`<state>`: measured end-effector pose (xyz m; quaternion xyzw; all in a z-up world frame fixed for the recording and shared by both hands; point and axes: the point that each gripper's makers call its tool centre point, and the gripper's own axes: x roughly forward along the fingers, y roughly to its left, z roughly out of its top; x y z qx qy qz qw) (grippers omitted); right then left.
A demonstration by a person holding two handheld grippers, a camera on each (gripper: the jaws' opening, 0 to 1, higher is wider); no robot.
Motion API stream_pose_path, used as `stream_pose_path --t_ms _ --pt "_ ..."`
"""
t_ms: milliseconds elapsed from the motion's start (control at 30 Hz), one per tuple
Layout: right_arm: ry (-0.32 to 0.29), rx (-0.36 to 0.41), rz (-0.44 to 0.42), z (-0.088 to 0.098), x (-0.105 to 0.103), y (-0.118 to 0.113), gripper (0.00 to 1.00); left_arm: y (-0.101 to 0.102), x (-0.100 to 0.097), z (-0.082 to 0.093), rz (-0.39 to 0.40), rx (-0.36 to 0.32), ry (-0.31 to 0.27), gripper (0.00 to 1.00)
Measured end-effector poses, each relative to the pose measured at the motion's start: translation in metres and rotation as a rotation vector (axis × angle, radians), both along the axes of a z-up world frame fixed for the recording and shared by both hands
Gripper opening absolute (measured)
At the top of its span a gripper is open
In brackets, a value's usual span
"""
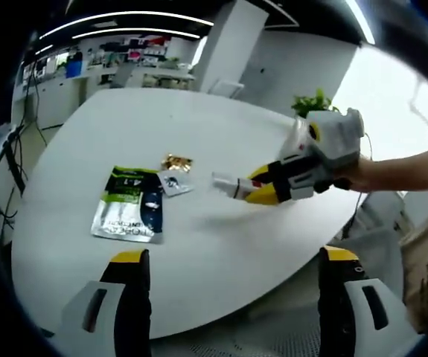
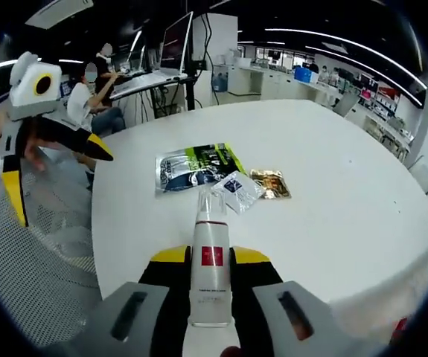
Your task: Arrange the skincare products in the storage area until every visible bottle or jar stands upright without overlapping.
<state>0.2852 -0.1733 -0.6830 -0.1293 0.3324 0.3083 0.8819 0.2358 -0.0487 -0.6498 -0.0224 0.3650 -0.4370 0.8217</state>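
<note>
R gripper [image 2: 211, 279] grips tube [image 2: 211, 275]; L gripper [image 2: 53, 175] spread

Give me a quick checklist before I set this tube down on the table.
1. Right gripper shut on the white tube: ok.
2. Tube's clear cap in place: ok.
3. Left gripper open and holding nothing: ok.
4. Bare table beside the packets for a landing spot: ok.
5. Tube clear of the large packet, small sachet and gold sachet: ok.
6. Tube can stand on its end: cannot tell.
</note>
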Motion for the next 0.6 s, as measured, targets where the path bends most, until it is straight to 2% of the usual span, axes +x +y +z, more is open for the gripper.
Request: stream_pose_path --t_ms 167,500,600 --pt "-0.021 0.076 -0.093 0.01 -0.007 -0.003 0.19 -0.001 -0.001 0.002 -0.006 0.006 -0.008 0.91" --pt "-0.071 0.144 -0.189 0.032 -0.024 -0.009 0.19 -0.004 -0.001 0.006 -0.03 0.001 -0.005 0.9" --pt "-0.092 0.168 -0.219 0.04 -0.029 -0.01 0.19 -0.011 -0.001 0.013 -0.038 -0.026 0.004 0.9"
